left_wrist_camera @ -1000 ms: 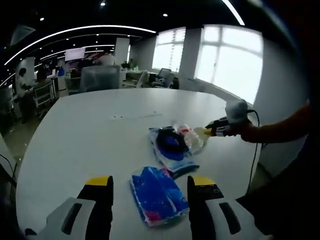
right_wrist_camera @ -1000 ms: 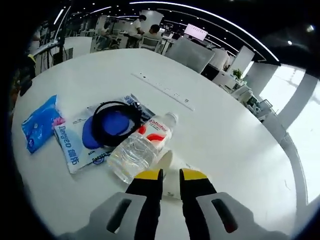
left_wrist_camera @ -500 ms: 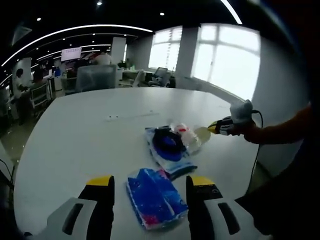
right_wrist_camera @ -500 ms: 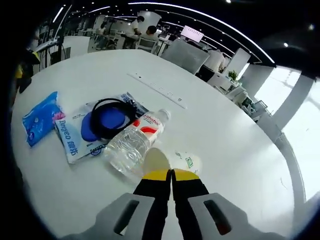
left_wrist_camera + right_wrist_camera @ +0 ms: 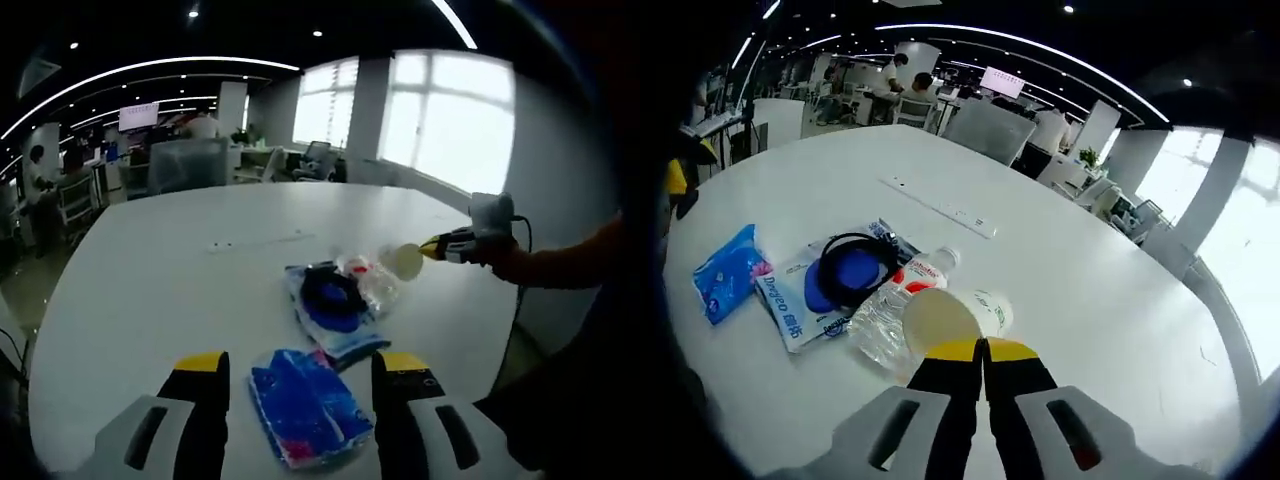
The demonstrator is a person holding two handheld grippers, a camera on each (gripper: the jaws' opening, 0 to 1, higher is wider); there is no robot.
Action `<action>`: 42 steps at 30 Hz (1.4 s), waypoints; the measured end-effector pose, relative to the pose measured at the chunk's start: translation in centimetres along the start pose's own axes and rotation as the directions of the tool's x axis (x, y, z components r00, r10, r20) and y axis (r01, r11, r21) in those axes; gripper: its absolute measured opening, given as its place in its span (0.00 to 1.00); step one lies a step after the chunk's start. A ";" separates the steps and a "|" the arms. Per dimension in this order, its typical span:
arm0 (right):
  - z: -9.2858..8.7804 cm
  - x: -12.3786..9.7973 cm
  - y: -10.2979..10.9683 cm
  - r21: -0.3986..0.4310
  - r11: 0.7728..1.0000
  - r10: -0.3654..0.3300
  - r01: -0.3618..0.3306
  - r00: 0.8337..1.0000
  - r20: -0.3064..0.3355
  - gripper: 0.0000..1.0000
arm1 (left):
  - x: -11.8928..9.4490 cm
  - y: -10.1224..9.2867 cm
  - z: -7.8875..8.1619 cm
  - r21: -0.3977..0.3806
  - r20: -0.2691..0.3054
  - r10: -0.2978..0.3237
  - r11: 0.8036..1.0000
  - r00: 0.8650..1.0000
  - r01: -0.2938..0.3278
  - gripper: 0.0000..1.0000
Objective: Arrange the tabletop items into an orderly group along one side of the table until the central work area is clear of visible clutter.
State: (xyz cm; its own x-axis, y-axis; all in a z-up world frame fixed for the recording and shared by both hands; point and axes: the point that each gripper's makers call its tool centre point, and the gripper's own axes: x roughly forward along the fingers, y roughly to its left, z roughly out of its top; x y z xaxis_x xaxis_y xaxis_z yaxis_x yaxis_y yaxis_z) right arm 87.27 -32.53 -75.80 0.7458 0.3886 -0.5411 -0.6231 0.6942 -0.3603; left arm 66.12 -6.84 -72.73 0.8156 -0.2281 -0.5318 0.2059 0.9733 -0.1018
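Right gripper view: right tongs [image 5: 983,349] pinch a paper cup [image 5: 952,316]; left tongs [image 5: 297,368] wide.

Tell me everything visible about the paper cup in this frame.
The paper cup is white with small green printing on its side and a plain pale interior. It looks like thin paper. It lies tipped sideways, with its open mouth facing the right gripper view's camera. The right claw is shut on its rim. It appears lifted off the white table, just in front of the clear water bottle. The left gripper view shows it at the claw's tip beside the bottle.
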 end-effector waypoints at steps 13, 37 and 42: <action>6.0 -2.6 1.4 0.067 0.995 0.061 -0.069 0.991 0.123 0.00 | 0.5 -0.5 1.9 0.060 0.030 -0.013 0.998 0.999 0.011 0.55; 9.5 -4.9 10.0 0.151 0.925 0.334 -0.350 0.934 0.124 0.00 | 2.8 -3.3 6.0 0.168 0.089 -0.090 0.983 0.992 0.074 0.47; 9.6 -5.3 12.0 0.178 0.896 0.391 -0.406 0.913 0.114 0.00 | 3.3 -4.0 6.1 0.185 0.087 -0.115 0.978 0.990 0.097 0.47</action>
State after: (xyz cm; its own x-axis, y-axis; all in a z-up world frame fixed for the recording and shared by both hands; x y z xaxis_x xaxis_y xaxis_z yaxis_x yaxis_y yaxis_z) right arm 78.08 -20.49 -69.98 0.4641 0.6958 -0.5482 -0.8194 0.5723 0.0325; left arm 71.34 -11.67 -68.93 0.8306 -0.3400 -0.4411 0.3806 0.9247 0.0039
